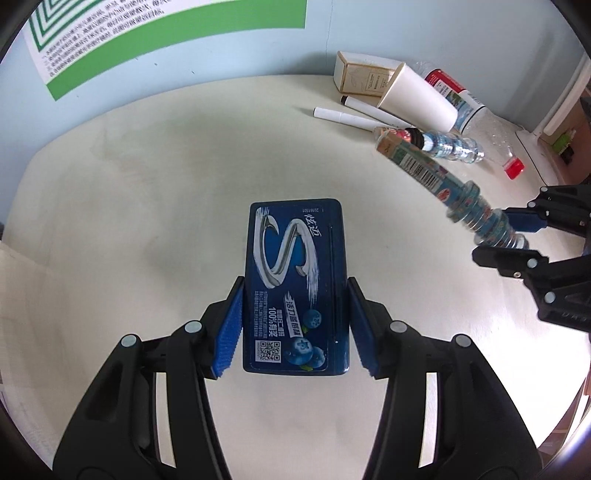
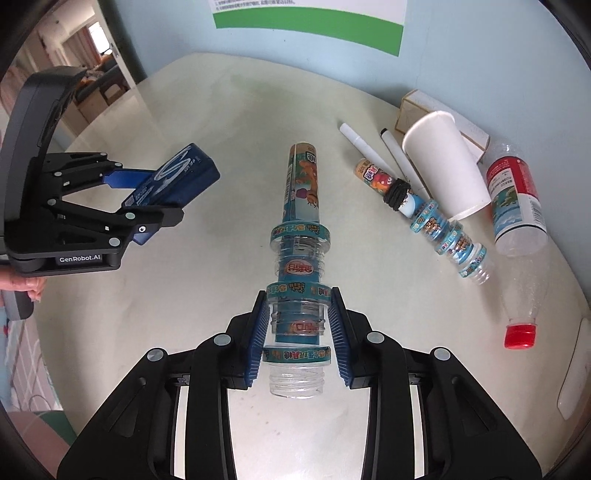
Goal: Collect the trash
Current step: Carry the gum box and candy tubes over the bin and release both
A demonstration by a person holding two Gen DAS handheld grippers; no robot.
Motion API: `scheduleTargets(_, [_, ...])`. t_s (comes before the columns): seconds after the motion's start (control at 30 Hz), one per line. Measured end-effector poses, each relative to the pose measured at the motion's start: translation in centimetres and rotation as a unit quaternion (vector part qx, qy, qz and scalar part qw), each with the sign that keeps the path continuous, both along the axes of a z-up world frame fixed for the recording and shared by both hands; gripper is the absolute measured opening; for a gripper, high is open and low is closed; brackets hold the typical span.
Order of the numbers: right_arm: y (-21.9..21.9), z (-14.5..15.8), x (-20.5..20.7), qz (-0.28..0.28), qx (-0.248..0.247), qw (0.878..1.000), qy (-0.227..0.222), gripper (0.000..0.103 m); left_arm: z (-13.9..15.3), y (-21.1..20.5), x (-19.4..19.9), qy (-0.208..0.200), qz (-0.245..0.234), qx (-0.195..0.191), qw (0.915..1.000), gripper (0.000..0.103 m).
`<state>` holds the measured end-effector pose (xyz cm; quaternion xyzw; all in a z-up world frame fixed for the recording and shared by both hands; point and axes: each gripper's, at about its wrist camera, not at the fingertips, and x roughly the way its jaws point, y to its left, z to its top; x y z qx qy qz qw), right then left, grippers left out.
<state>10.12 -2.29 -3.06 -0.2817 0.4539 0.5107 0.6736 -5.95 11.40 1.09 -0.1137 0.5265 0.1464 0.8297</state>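
My left gripper (image 1: 295, 291) is shut on a dark blue gum box (image 1: 295, 284) and holds it above the cream table (image 1: 147, 177). In the right wrist view the same gripper (image 2: 155, 199) and box (image 2: 173, 177) are at the left. My right gripper (image 2: 298, 306) is shut on a long clear ridged bottle with teal labels (image 2: 300, 236), also off the table. In the left wrist view that bottle (image 1: 436, 181) and the right gripper (image 1: 517, 236) are at the right.
At the table's far right lie a white paper cup (image 2: 447, 162), two white markers (image 2: 364, 147), a second small ridged bottle (image 2: 424, 210), a clear bottle with a red cap (image 2: 517, 236) and a cardboard box (image 2: 410, 107). A wall with a green-edged poster (image 2: 306, 22) stands behind.
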Motion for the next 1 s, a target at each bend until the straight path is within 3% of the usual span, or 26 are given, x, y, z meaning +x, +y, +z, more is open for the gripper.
scheduleTargets(0.3, [-2.1, 5.5, -3.2, 0.050, 0.062, 0.997, -0.014, 0.033, 4.0, -1.6, -4.9, -0.025, 0.040, 0.029, 0.9985, 0.050])
scheduleTargets(0.57, [-1.1, 8.6, -11.5, 0.174, 0.096, 0.980, 0.003, 0.033, 6.0, -2.9, -14.6, -0.024, 0.146, 0.057, 0.9874, 0.050])
scheduleTargets(0.7, [0.6, 8.7, -17.0, 0.261, 0.099, 0.960, 0.021, 0.033, 5.5, -3.6, -21.0, -0.007, 0.222, 0.063, 0.9730, 0.050])
scheduleTargets(1.0, [3.9, 8.0, -30.6, 0.411, 0.076, 0.907, 0.050, 0.033, 2.7, -5.3, -36.1, 0.009, 0.381, 0.030, 0.9241, 0.050])
